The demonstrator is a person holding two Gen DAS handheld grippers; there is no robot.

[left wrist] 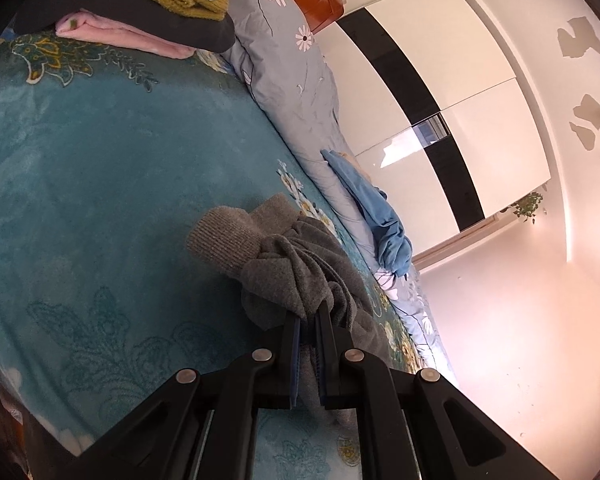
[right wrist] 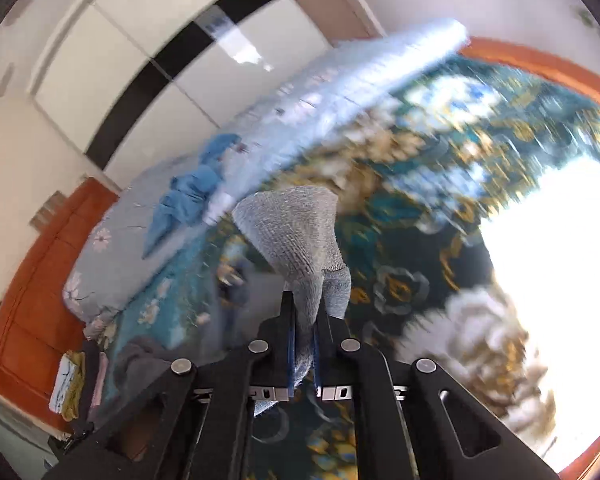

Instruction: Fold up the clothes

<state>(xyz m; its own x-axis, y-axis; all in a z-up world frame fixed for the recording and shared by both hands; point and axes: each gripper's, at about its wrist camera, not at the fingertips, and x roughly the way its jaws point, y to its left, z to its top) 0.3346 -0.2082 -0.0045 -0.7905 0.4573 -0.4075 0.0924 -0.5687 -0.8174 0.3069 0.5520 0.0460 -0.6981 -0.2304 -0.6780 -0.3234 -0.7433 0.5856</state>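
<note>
My left gripper (left wrist: 309, 312) is shut on a bunched part of a grey knit garment (left wrist: 284, 260), whose ribbed cuff (left wrist: 224, 236) sticks out over the teal floral blanket (left wrist: 100, 168). My right gripper (right wrist: 305, 308) is shut on another ribbed end of the grey garment (right wrist: 296, 236), held above the blanket (right wrist: 412, 248). The right wrist view is blurred by motion.
A stack of folded clothes (left wrist: 140, 8) lies at the blanket's far end; it also shows in the right wrist view (right wrist: 74, 384). A rolled grey floral quilt (left wrist: 296, 92) with a blue garment (left wrist: 372, 208) on it runs along the bed edge. White wardrobe doors (left wrist: 440, 80) stand beyond.
</note>
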